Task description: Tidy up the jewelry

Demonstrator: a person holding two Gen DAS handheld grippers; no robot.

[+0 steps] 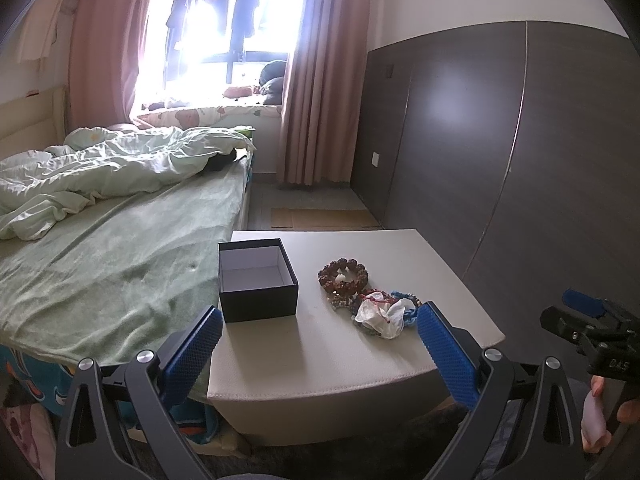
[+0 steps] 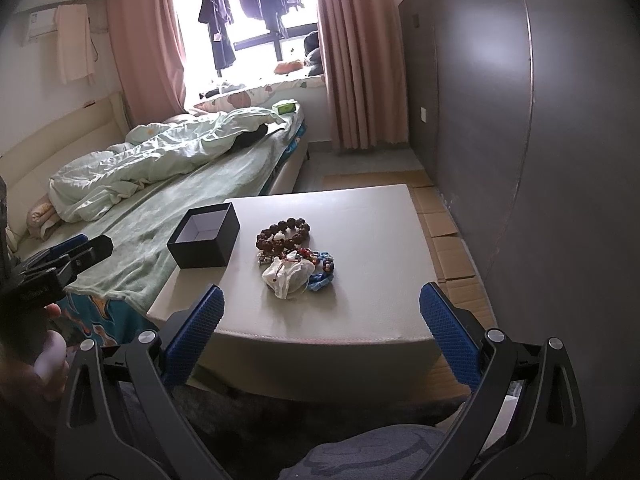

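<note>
On the pale surface (image 2: 360, 220) beside the bed (image 2: 192, 184), an open black box (image 2: 204, 242) sits at the far left and holds nothing. To its right, apart from it, lies the jewelry: a brown bead bracelet (image 2: 283, 235) on the far side, touching a pile nearer the viewer made up of a white pouch (image 2: 289, 276), a blue cord bracelet (image 2: 322, 276) and small mixed beads.

Both claws hover short of the near edge. The left claw (image 1: 320, 350) is released, jaws spread wide, holding nothing. The right claw (image 2: 322, 330) is likewise released and holds nothing.

Judged step: the start of sorting; no item is in the box yet. The next move calls for closing on one piece. The brown bead bracelet is the most exposed. Lift it without dragging the tangled pile, then carry it left over the box.
</note>
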